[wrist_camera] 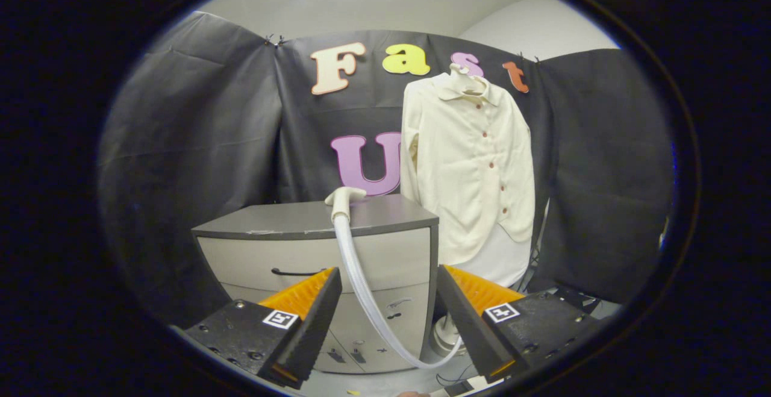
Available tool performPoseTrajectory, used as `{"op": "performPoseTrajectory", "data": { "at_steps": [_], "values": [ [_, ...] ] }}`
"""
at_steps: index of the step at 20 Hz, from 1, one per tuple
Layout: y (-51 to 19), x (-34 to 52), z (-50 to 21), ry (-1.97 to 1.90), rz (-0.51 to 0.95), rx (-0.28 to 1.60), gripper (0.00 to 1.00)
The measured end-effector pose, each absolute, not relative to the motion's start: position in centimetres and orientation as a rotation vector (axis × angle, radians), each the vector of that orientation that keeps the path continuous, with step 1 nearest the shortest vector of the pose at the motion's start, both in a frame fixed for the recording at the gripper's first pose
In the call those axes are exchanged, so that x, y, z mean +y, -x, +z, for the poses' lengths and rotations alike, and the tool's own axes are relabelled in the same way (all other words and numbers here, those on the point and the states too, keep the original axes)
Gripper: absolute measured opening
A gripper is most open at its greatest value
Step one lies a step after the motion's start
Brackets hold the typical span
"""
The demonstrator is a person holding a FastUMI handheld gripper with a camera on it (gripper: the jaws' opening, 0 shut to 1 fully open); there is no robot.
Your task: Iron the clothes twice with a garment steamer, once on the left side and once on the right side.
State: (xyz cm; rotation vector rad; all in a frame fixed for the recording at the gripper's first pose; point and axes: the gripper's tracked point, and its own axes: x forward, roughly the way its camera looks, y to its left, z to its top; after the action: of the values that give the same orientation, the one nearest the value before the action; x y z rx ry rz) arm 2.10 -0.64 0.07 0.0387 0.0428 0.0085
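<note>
Gripper (pixel 388 318) fingers apart, empty: grab the steamer head (pixel 343 199) by its rigid neck; hose (pixel 367 288) will drag, shirt (pixel 470 168) is floppy.

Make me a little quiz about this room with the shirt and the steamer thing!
1. True or false: the gripper is holding the steamer head.
2. Where does the steamer head rest: A) on the cabinet, B) on the floor, C) on the shirt?
3. Fill in: the shirt hangs on a ____.

Key: 1 false, its fingers are open and hold nothing; 2 A; 3 hanger.
</note>
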Motion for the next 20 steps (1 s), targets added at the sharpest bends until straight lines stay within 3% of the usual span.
{"op": "performPoseTrajectory", "data": {
  "at_steps": [9,20],
  "values": [
    [-6.9,0.0,3.8,-0.038,0.094,0.048,0.97],
    [-18.4,5.9,6.3,-0.023,0.215,0.114,0.96]
  ]
}}
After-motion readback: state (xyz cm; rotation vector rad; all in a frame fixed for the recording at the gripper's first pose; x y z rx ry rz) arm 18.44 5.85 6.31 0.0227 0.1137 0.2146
